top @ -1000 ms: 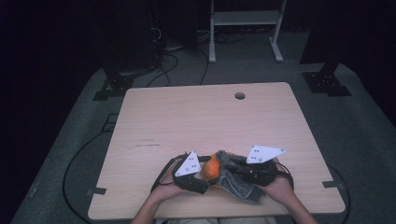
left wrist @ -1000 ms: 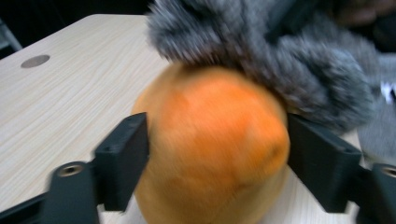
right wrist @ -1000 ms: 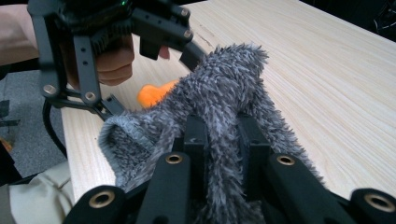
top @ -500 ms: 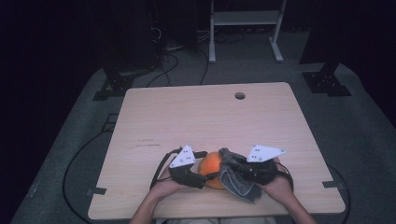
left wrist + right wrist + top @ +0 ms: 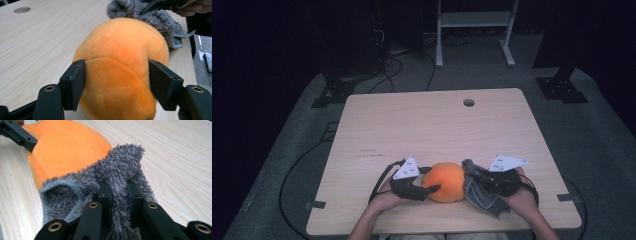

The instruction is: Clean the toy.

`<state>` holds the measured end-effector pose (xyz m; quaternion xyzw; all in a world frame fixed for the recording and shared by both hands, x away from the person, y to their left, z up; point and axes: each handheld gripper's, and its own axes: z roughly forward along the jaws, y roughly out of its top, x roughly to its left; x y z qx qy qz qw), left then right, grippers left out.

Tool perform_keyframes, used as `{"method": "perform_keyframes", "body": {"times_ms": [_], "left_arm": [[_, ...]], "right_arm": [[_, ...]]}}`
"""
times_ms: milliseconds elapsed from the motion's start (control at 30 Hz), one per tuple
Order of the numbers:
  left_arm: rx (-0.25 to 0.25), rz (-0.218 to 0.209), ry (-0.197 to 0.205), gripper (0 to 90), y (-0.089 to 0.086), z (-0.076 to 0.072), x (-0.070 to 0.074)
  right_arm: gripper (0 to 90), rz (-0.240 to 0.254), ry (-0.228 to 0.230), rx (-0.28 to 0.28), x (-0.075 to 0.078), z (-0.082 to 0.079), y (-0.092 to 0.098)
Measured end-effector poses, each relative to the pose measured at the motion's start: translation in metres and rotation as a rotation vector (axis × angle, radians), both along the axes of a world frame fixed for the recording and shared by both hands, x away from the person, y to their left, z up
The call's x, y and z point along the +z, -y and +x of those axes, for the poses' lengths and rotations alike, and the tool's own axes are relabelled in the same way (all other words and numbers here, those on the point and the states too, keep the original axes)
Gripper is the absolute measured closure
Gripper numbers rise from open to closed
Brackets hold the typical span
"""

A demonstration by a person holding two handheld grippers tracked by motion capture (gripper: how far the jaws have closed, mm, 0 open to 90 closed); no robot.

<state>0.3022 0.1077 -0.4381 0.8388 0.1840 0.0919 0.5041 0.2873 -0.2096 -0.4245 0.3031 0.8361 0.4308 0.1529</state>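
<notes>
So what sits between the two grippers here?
In the high view, an orange plush ball sits between the left gripper and the right gripper, which clamps grey cloth.

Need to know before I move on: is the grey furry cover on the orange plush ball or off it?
Off. The grey furry cover hangs bunched in the shut right tool, beside the orange plush ball, whose surface is bare in the high view.
</notes>
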Motion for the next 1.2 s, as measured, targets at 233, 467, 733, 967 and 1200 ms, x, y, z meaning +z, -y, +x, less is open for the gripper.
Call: {"method": "perform_keyframes", "body": {"times_ms": [233, 467, 733, 967, 1200], "left_arm": [[-0.006, 0.003, -0.014, 30.3, 0.0, 0.001, -0.004], [-0.014, -0.069, -0.121, 11.2, 0.004, 0.007, 0.003], [0.029, -0.048, 0.009, 40.9, 0.019, -0.001, 0.004], [0.074, -0.016, 0.028, 18.6, 0.023, 0.003, 0.006], [0.069, 0.002, -0.028, 21.9, 0.013, 0.01, 0.0]], "right_arm": [[76.2, 0.09, -0.016, 0.088, 0.006, -0.004, -0.018], [76.2, 0.061, -0.026, 0.115, 0.002, -0.007, -0.018], [76.3, 0.056, -0.04, 0.081, 0.007, -0.006, -0.009], [76.5, 0.02, 0.018, 0.048, 0.007, -0.002, -0.02], [76.4, 0.023, 0.021, 0.068, -0.001, 0.0, -0.026]]}}
